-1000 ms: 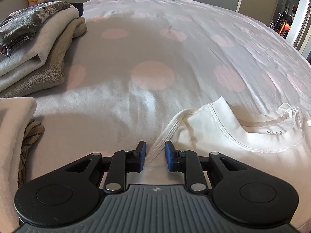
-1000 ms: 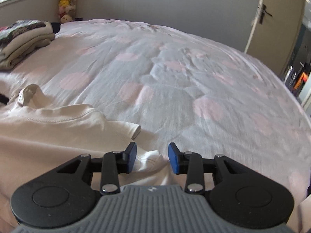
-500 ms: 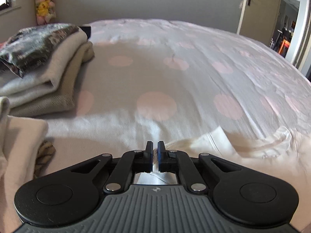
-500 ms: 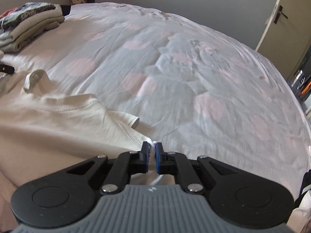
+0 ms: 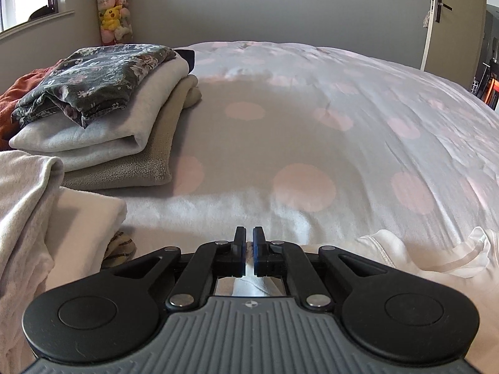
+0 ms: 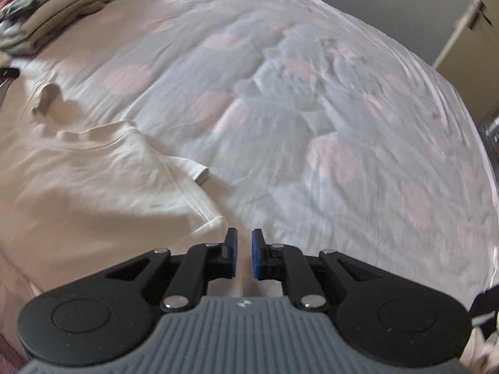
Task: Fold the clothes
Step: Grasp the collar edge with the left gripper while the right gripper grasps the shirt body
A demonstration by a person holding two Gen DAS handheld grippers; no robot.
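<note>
The left gripper (image 5: 249, 251) pinches a strip of the white shirt (image 5: 405, 255), which trails right across the bed (image 5: 312, 124). The right gripper (image 6: 244, 254) is opening; shirt fabric shows between its pads, the rest lying left.

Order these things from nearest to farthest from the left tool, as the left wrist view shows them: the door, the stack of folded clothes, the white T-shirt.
From the left tool:
1. White T-shirt, at the tool and spreading right; a strip of its cloth sits between the pads.
2. Stack of folded clothes, on the bed, far left.
3. Door, at the far wall, upper right.
</note>
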